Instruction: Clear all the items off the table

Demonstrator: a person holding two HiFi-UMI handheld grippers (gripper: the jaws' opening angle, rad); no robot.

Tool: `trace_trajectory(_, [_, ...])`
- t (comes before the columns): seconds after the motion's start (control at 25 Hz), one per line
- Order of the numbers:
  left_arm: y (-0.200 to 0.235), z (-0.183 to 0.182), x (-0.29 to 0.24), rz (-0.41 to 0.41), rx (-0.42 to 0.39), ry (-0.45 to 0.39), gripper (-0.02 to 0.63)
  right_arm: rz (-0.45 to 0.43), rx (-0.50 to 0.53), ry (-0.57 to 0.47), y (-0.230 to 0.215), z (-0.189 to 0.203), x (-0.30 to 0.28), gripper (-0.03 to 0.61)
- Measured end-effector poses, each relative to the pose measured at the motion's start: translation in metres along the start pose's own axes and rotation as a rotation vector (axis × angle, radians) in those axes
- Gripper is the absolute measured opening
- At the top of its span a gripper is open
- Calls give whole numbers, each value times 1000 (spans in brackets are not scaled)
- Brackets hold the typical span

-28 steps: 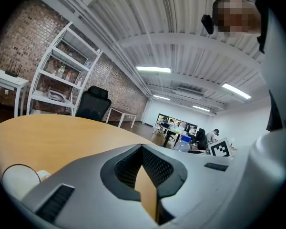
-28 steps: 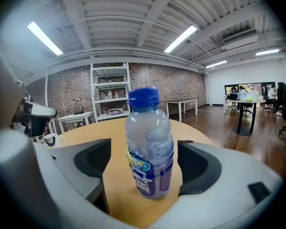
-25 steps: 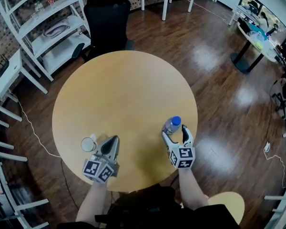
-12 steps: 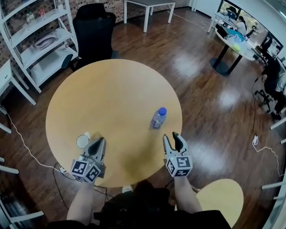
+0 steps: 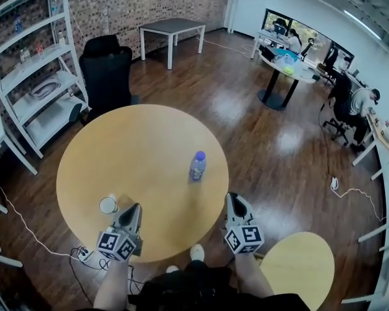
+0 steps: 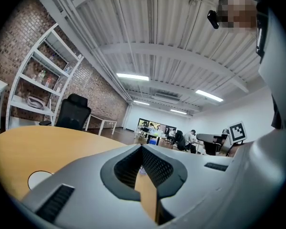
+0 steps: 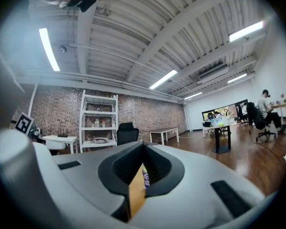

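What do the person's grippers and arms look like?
The left gripper and right gripper are grey tapered wedges with dark textured inner faces, each with a cube of black-and-white square markers. No cables show. Forearms are unsleeved; clothing is dark. The right's jaws have just closed on nothing.

Head view steeply down over the round table (image 5: 129, 154); both gripper views low, level, close across that table.

bottle (image 7: 145, 178) mostly hidden behind right gripper (image 7: 143, 146) fingers (image 7: 118, 168), label too small to read
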State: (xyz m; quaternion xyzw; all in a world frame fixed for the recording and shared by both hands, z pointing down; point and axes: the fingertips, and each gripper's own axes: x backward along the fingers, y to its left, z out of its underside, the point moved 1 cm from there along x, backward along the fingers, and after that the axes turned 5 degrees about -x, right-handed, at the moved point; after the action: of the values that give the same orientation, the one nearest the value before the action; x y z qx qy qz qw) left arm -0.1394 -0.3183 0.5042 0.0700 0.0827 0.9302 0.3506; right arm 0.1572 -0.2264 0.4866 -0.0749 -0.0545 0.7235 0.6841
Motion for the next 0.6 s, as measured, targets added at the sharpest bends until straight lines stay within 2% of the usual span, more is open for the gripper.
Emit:
trace_trajectory(0.2, [-16,-22,-2,1,-3,-69,5,39,-25,-85,-19,-36,5,2])
trace_trajectory(0.36, [-20,-28,1,-74,6,-120,5,44,-99,-103,-42,-41,12,0])
trace_trajectory(0.48, [-35,-31,-8,-82,19,-137,5,35,-75,-106,-52,-50,25,0])
trace_trajectory(0.6, [-55,-36,-18,-66,-2,-138,5,28,-52,-105,-69,-59,33,0])
